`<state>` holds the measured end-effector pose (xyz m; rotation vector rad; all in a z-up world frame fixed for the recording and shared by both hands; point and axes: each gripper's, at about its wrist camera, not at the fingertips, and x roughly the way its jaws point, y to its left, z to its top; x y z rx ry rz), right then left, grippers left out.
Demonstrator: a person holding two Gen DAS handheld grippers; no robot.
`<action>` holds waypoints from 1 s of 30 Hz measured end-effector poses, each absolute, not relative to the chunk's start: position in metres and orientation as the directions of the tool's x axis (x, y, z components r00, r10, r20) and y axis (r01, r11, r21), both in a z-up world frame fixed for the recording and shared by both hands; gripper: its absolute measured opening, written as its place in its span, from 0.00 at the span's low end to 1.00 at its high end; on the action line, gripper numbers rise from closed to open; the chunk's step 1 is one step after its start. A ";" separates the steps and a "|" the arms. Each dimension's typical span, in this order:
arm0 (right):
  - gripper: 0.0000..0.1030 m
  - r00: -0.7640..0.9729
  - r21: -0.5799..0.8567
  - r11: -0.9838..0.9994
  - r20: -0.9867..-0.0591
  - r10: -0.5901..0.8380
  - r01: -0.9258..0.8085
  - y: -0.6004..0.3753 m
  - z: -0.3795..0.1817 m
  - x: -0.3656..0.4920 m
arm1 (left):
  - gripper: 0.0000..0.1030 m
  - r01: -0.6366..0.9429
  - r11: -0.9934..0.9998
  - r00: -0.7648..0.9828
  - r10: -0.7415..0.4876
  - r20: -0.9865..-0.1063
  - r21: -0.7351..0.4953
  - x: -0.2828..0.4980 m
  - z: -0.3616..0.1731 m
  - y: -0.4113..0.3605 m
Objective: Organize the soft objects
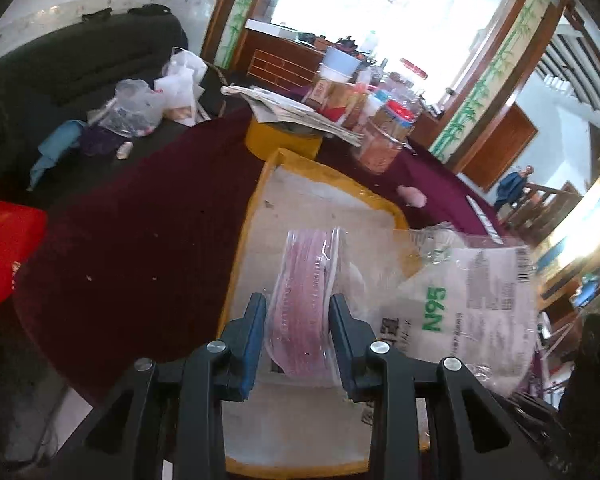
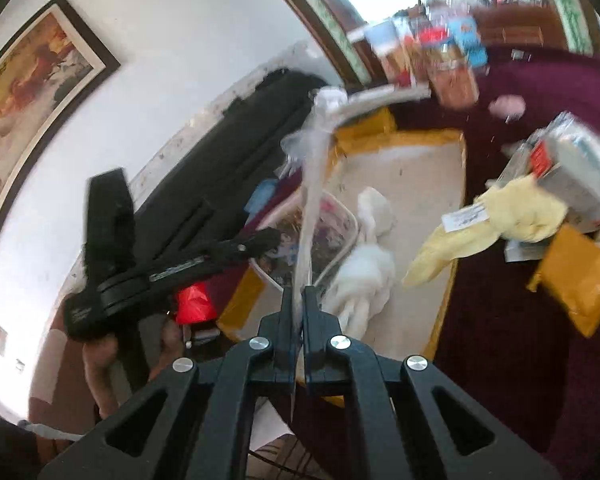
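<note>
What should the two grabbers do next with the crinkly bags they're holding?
Probably lower both into the yellow-edged tray and let go. The left gripper holds a clear pink packet above the tray, and the right gripper pinches a thin clear bag over it, so both look ready to set down.

- The left wrist view looks forward and down along the left gripper (image 1: 298, 316), close over the yellow-rimmed tray (image 1: 400, 216) on the maroon tabletop (image 1: 140, 232), facing the bright window at upper centre.
- The right wrist view sits close behind the right gripper (image 2: 299, 300), tilted down, its upper half blurred.
- Both share the tray, the tabletop and the jars (image 1: 384, 136).
</note>
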<state>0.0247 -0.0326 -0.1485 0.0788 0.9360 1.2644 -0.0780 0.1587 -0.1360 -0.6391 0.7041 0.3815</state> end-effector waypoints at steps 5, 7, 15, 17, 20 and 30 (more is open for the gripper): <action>0.02 -0.006 0.533 0.386 -0.592 0.806 -0.753 -0.014 -0.166 0.036 | 0.32 -0.561 0.746 0.680 0.166 -0.715 -0.360 -0.075 -0.146 0.163; 0.03 0.016 0.513 0.416 -0.616 0.787 -0.751 -0.011 -0.169 0.039 | 0.33 -0.566 0.746 0.668 0.165 -0.726 -0.351 -0.072 -0.152 0.164; 0.04 0.051 0.495 0.462 -0.640 0.767 -0.736 -0.009 -0.172 0.046 | 0.35 -0.582 0.754 0.664 0.223 -0.714 -0.305 -0.074 -0.148 0.156; 0.06 0.068 0.469 0.463 -0.643 0.762 -0.753 -0.005 -0.170 0.042 | 0.37 -0.588 0.756 0.659 0.240 -0.712 -0.289 -0.073 -0.147 0.153; 0.31 0.113 0.397 0.491 -0.678 0.726 -0.775 0.008 -0.173 0.041 | 0.60 -0.587 0.763 0.657 0.253 -0.710 -0.272 -0.071 -0.148 0.150; 0.75 0.201 0.346 0.486 -0.609 0.767 -0.802 -0.030 -0.150 0.025 | 0.78 -0.546 0.779 0.718 0.245 -0.651 -0.309 -0.080 -0.131 0.137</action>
